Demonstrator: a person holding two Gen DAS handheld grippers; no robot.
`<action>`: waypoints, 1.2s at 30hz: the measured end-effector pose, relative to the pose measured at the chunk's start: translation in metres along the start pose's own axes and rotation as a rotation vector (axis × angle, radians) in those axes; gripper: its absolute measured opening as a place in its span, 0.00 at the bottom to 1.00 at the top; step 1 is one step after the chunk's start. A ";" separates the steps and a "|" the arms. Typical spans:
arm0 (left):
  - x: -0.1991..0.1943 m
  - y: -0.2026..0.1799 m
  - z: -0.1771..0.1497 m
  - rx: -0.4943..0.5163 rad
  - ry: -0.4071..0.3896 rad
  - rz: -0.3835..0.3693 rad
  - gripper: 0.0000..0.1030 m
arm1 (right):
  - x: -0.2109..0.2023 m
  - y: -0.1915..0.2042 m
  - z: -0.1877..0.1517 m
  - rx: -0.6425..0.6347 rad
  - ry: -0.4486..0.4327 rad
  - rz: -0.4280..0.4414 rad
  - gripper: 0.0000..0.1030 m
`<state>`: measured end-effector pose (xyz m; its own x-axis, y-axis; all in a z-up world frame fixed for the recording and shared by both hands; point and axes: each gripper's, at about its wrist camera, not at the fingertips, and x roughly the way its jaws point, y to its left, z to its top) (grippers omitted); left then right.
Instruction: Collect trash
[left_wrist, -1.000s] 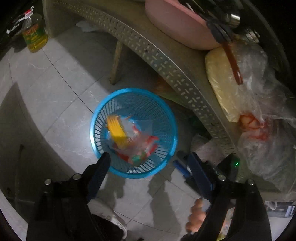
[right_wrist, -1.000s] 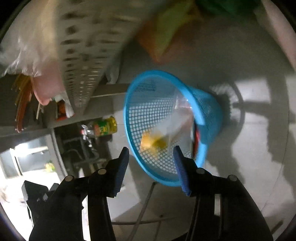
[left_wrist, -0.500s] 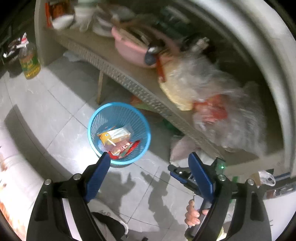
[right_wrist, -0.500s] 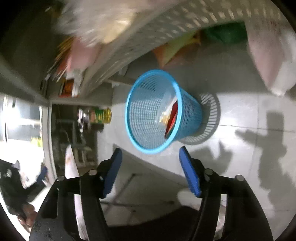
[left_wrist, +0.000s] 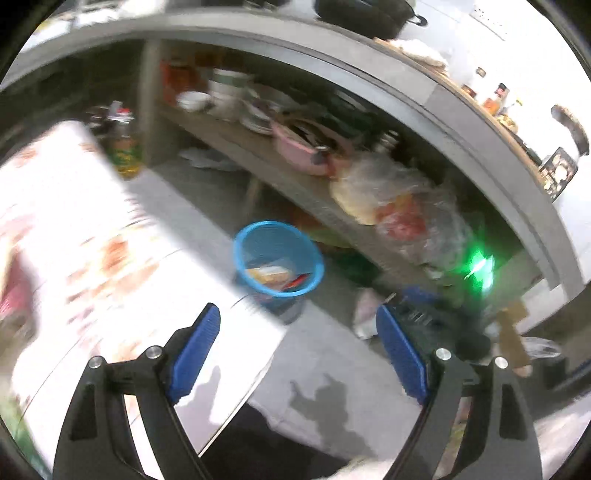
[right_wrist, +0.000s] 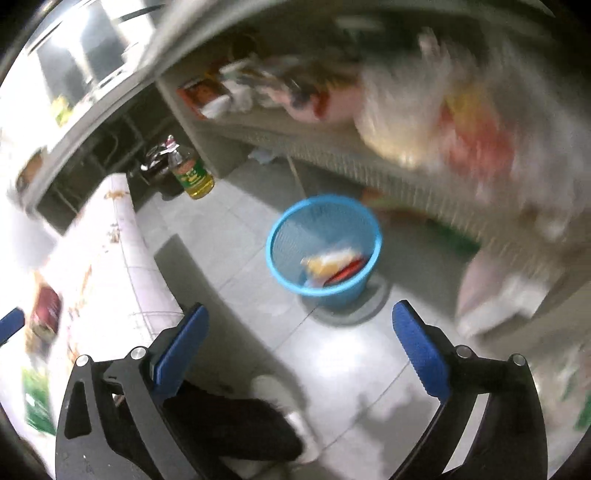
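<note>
The blue basket (right_wrist: 324, 246) stands on the tiled floor (right_wrist: 354, 354) just in front of the low shelf (left_wrist: 280, 173), at about twelve o'clock from both grippers, with a yellow packet (right_wrist: 325, 264) and a red wrapper (right_wrist: 347, 275) lying in its bottom. The left gripper (left_wrist: 299, 354) has its fingers spread wide with nothing between them, and the right gripper (right_wrist: 301, 349) is likewise spread and empty. A white table (right_wrist: 110, 266) runs off at nine o'clock, with what looks like a reddish packet (right_wrist: 46, 312) on it, too blurred to identify; an oil bottle (right_wrist: 192, 173) stands on the floor at eleven o'clock, and plastic bags (left_wrist: 402, 206) sit on the shelf at one o'clock. The risk I see is in speed: both views are smeared, so a fast reach to the table could miss a packet or knock it to the floor. A shoe (right_wrist: 284, 413) sits close under the right gripper, and a careless step could tip the light basket. Compared with a second ago the basket looks smaller and farther off, both grippers have lifted away from it, the table has come into view, and the fingers are as wide apart as before.
</note>
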<state>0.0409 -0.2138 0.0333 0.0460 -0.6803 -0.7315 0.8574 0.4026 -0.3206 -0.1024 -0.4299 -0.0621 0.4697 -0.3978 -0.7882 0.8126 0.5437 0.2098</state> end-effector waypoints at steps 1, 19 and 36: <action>-0.008 0.005 -0.010 -0.008 -0.012 0.022 0.82 | -0.005 0.006 -0.002 -0.034 -0.024 -0.020 0.93; -0.163 0.113 -0.117 -0.257 -0.371 0.312 0.82 | -0.032 0.135 -0.024 -0.407 -0.127 0.169 0.93; -0.142 0.195 -0.166 -0.484 -0.244 0.073 0.80 | 0.025 0.323 -0.060 -0.419 0.569 0.931 0.93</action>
<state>0.1169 0.0631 -0.0255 0.2634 -0.7394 -0.6196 0.5166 0.6505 -0.5567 0.1512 -0.2200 -0.0491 0.5151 0.6134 -0.5987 0.0088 0.6947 0.7193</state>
